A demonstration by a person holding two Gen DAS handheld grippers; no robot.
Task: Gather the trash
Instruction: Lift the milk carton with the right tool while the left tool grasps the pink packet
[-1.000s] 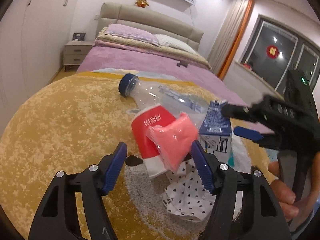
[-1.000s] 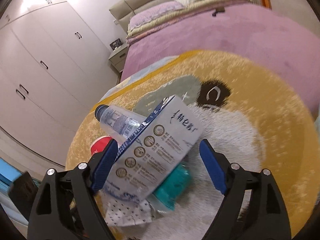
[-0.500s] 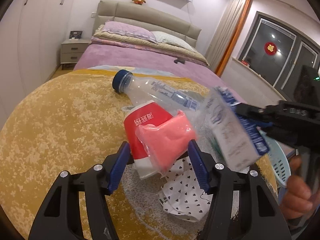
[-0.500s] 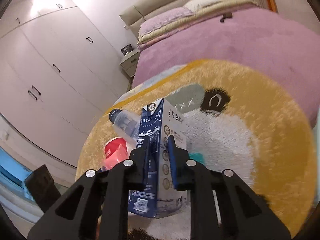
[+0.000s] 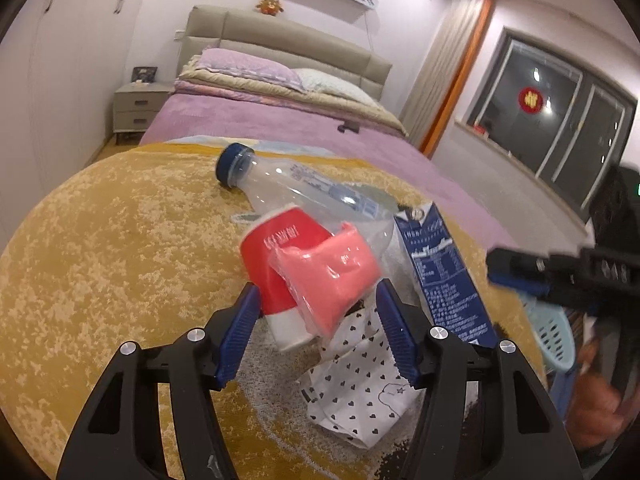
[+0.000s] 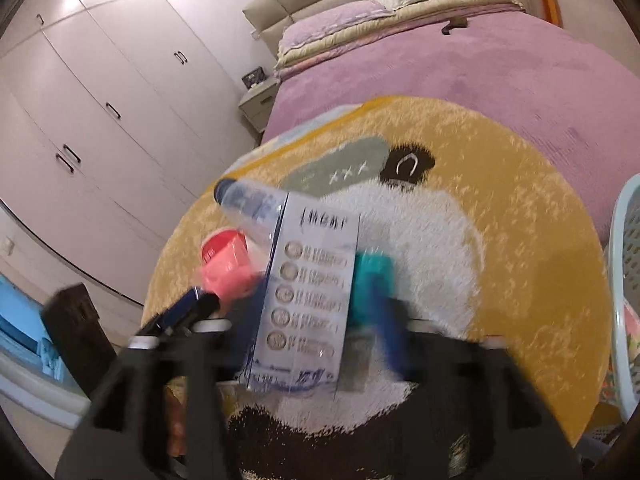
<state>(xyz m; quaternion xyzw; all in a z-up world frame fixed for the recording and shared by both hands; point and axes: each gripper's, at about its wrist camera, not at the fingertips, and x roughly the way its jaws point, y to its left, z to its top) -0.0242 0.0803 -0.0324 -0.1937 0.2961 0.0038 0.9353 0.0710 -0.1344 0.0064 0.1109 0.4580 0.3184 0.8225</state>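
Half a second back the right gripper [image 6: 316, 320] was pinched tight on the milk carton [image 6: 308, 300]; its jaws are opening again, blurred with motion, the carton between them but seemingly no longer clamped. From the left gripper's side the carton [image 5: 444, 276] stands tilted just to the right, clear of the black right gripper [image 5: 520, 276] beyond it. The left gripper [image 5: 316, 332] has kept its place, jaws parted around the pink packet [image 5: 328, 280] and the red paper cup [image 5: 276, 256]; whether the pads actually press on either I cannot tell. Just past them lies the clear bottle [image 5: 280, 184] with its blue cap, under them a heart-print paper bag [image 5: 360, 376], and a teal packet [image 6: 372, 276] sits right of the carton, all on the round yellow rug [image 5: 100, 260]. Further right stands a pale blue basket [image 6: 624, 280], something patterned showing inside it, too little to name. My guess is the carton pickup slipped or is being redone; next calls for a firmer squeeze across the carton's narrow sides, then a swing right over the basket's rim.
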